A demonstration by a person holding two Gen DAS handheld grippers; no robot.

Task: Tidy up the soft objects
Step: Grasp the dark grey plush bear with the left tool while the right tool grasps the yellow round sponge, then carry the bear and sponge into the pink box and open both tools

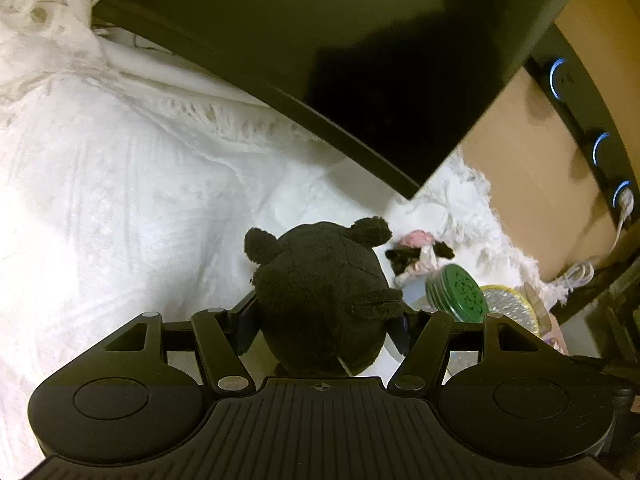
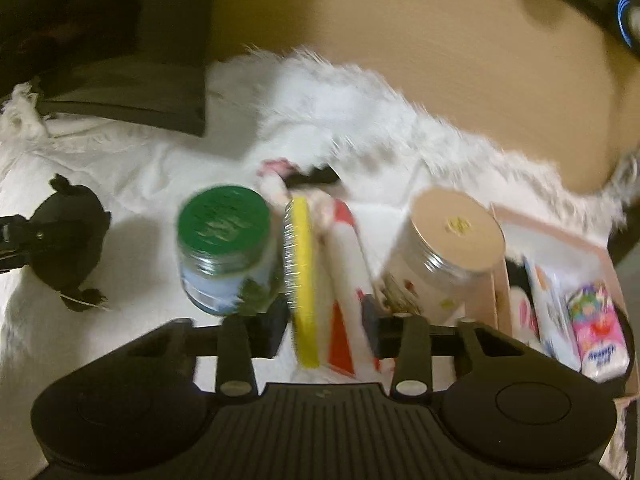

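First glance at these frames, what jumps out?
The black plush toy clamped in the left tool, dark against the white blanket. To its right, a green-lidded jar stands beside a yellow brush, which sits between the right tool's fingers.

Plush toy [image 2: 68, 236] left of jar [image 2: 226, 248], on blanket [image 2: 152, 184]

Black plush bear [image 1: 320, 292] pinched between left fingers [image 1: 246, 322], above white fringed blanket [image 1: 120, 184].
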